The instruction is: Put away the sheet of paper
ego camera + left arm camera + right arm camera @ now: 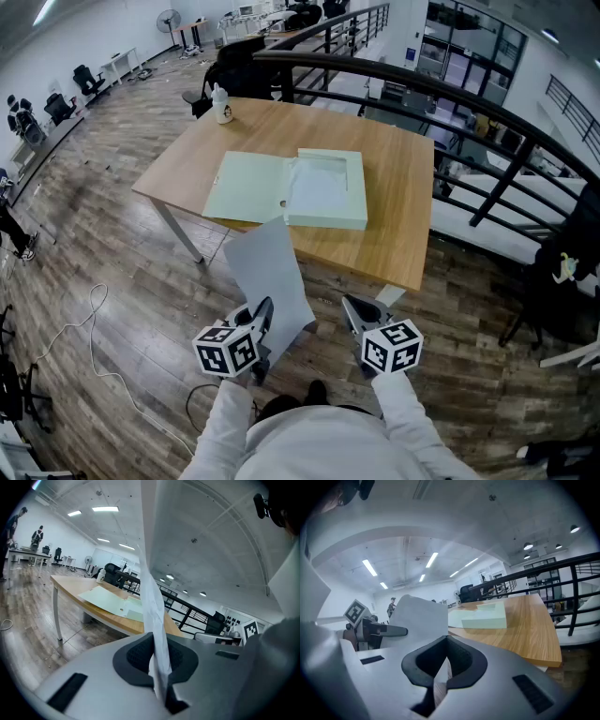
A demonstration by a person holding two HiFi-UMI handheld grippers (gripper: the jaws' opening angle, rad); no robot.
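Note:
A grey-white sheet of paper (267,281) hangs in the air before the table's near edge, with my left gripper (264,316) shut on its lower corner. In the left gripper view the paper (152,588) stands edge-on, pinched between the pads of that gripper (159,667). An open pale green box file (323,187) lies on the wooden table (403,187), its lid (246,187) flat to the left. My right gripper (356,309) is beside the sheet, to its right, shut and empty. The right gripper view shows the paper (422,616) and the file (483,616) past my right gripper (440,677).
A white bottle (222,103) stands at the table's far left corner. A dark railing (469,112) runs behind and to the right of the table. Office chairs (234,66) sit beyond it. A white cable (89,319) lies on the wood floor at left.

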